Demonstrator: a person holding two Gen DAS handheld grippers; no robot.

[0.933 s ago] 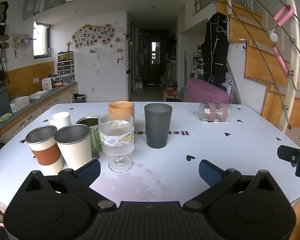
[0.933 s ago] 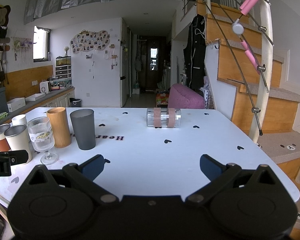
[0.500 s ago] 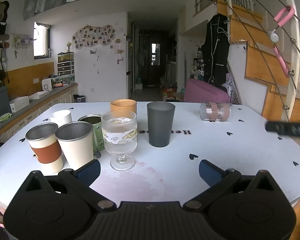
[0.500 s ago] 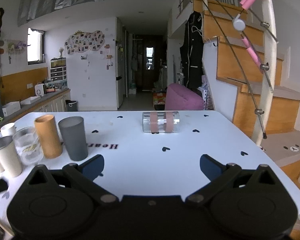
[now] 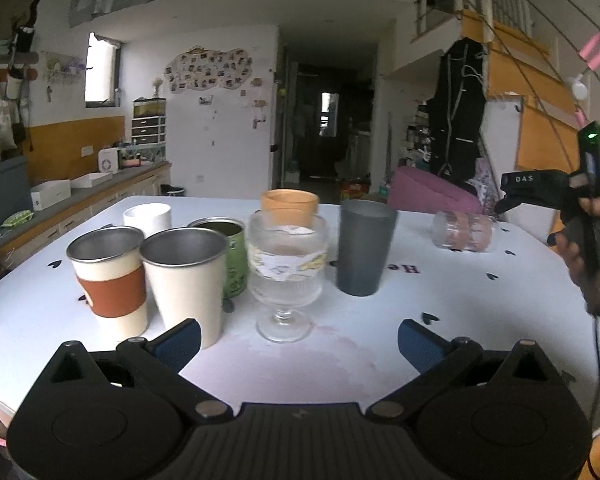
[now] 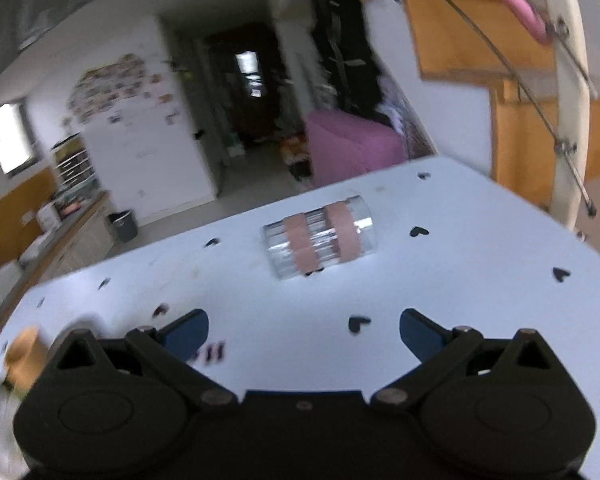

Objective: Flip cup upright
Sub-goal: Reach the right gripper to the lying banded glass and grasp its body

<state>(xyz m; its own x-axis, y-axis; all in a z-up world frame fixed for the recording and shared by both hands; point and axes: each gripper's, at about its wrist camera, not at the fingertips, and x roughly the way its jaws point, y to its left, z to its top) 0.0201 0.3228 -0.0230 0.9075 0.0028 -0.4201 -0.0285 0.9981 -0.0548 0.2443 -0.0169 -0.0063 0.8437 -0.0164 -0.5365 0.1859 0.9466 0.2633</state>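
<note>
Item: clear cup, ribbed, two pink bands around it, lay on its side on the white table, well apart from the standing vessels.

Right gripper: jaws spread wide, nothing between them; tilted, aimed at the cup from above and short of it. No contact.

Left gripper: jaws likewise spread and empty, held low at the near table edge behind the stemmed glass.

Handling note, as we judged it: we would close across the cup's body at or between the bands, squarely over its round flanks so it could not roll away, then lift slightly before turning it mouth-up. We could not tell which end was the mouth.

Surface: white top printed with small black hearts; a faint pinkish stain near the glass foot.

Also standing: grey tumbler, orange cup, two steel-rimmed cups, green tin, white cup.

Room: dark hallway, wooden staircase, pink seat, kitchen counter.
</note>
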